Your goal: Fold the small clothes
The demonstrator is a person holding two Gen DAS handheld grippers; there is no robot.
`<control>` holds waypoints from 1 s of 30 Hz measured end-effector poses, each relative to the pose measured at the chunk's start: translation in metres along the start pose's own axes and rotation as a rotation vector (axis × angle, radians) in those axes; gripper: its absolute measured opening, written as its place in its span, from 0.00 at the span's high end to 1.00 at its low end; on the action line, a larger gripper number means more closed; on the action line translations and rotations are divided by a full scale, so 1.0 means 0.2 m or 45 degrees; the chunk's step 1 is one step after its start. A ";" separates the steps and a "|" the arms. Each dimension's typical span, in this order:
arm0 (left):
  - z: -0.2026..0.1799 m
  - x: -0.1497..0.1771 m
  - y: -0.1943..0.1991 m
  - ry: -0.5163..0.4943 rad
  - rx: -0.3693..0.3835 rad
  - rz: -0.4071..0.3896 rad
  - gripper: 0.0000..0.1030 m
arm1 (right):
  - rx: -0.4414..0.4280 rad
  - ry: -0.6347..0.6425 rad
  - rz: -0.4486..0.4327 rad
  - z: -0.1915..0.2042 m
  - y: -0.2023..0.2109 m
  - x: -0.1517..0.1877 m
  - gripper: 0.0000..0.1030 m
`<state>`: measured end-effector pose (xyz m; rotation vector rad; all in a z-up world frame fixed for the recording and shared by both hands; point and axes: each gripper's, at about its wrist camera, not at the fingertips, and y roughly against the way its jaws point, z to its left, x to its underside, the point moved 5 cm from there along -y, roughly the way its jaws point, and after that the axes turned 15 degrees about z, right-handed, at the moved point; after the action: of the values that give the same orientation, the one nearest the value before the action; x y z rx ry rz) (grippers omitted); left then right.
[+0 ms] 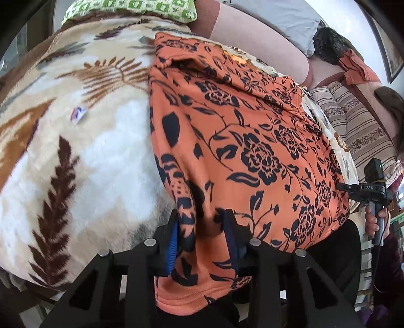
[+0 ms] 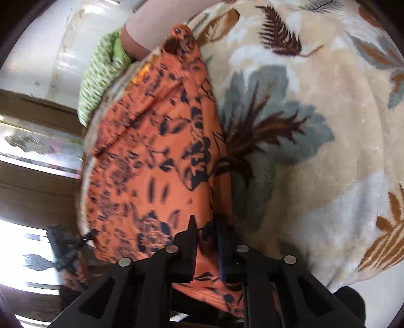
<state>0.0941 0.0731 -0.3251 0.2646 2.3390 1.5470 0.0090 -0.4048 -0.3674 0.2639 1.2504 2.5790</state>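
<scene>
Closest to me, my left tool [image 1: 202, 222] has its blue-padded fingers [image 1: 173, 242] set around a bunched fold at the near hem of the orange garment [image 1: 252, 141], the cloth gathered between them; whether the pads press on it firmly I cannot tell. My right tool [image 2: 205, 227] is nearly closed, its two fingers pinching the garment's [image 2: 151, 164] near edge, with orange fabric running down between and below them.

Just beyond both tools the garment lies spread on a plush blanket [image 1: 88, 141] printed with brown and grey leaves, which covers the bed. From the left wrist view, the cloth reaches away from me in a broad panel of black roses and vines, and its near hem hangs over the blanket's edge. At the right edge of that view a hand [image 1: 373, 219] grips the handle of the other tool.

Farther off, an opening in the garment gapes near its far end. Past that lie a green patterned pillow [image 1: 131, 7], a striped cushion [image 1: 353, 118] and a grey pillow [image 1: 277, 20].
</scene>
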 end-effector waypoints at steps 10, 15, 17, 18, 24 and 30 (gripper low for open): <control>-0.01 0.00 0.02 0.001 0.007 -0.002 0.89 | 0.064 0.048 -0.028 0.04 0.00 0.01 0.91; -0.04 -0.04 0.16 0.005 0.121 -0.051 0.89 | -0.114 0.026 -0.098 0.09 0.13 0.02 0.92; -0.06 -0.07 0.21 0.001 0.150 -0.072 0.89 | -0.214 0.026 -0.132 0.12 0.20 0.02 0.92; -0.07 -0.10 0.25 -0.006 0.168 -0.092 0.90 | -0.255 0.026 -0.147 0.14 0.23 0.01 0.92; -0.05 -0.29 0.43 0.027 0.280 -0.202 0.92 | -0.468 0.022 -0.203 0.20 0.36 -0.10 0.92; 0.07 -0.47 0.47 0.050 0.218 -0.176 0.92 | -0.550 0.001 -0.212 0.32 0.38 -0.42 0.92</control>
<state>0.1848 0.0922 -0.2286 0.1097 2.4669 1.3018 0.0942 -0.4287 -0.2734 0.0683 0.6540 2.6159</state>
